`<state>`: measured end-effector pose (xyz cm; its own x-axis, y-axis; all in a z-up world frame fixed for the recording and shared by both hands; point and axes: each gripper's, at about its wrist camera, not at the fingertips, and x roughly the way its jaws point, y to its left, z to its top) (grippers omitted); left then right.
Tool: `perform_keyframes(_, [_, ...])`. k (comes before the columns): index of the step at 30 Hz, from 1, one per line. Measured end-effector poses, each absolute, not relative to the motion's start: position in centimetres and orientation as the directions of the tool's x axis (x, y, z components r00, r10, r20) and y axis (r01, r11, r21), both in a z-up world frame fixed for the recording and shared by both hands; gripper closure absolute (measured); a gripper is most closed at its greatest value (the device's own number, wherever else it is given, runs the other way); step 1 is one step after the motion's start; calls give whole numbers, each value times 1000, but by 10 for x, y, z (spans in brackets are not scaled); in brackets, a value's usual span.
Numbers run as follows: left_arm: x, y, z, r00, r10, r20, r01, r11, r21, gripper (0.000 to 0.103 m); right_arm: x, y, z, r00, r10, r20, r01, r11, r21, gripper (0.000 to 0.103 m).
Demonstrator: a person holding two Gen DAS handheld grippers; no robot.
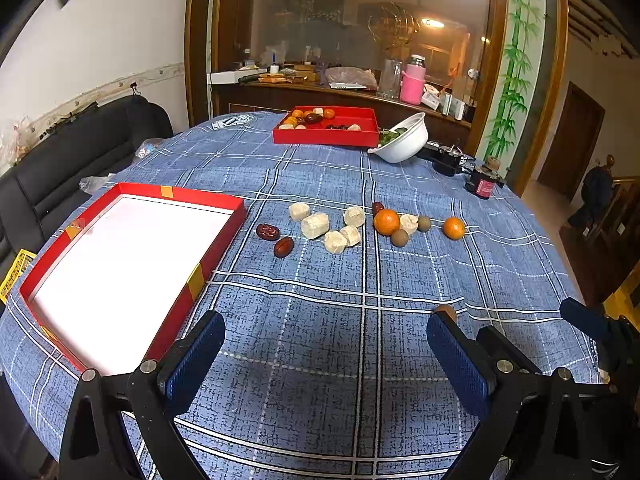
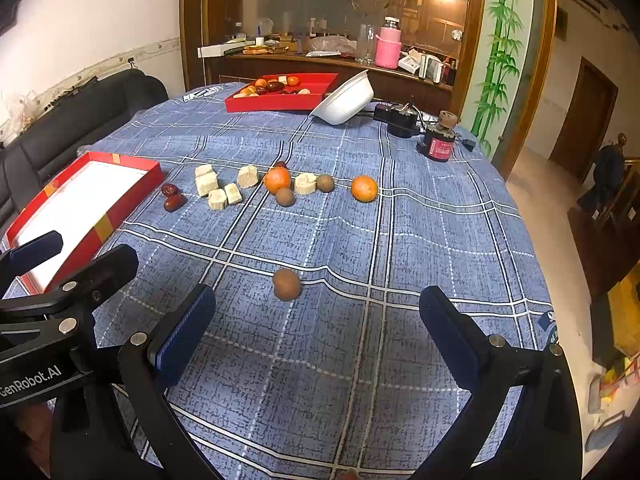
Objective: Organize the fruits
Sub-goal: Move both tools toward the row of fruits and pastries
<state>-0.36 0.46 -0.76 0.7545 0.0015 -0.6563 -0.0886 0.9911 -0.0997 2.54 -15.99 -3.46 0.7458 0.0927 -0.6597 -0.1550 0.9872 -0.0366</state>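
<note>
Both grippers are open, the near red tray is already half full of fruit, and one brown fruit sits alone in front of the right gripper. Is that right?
Not quite. The near red tray is empty; the left wrist view shows only its bare white floor. The rest holds: both the left gripper and the right gripper have their jaws apart, and the lone brown fruit lies just ahead of the right one.

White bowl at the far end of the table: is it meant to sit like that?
Probably not. The white plastic bowl is tipped on its side, leaning against the far red tray, with green contents showing at its mouth.
</note>
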Motion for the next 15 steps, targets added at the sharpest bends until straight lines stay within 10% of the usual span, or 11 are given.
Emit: perform_keyframes(15, [-10, 19, -19, 767, 19, -642, -95, 992, -85, 2, 27, -172, -46, 686, 97, -721, -161, 987, -20, 0])
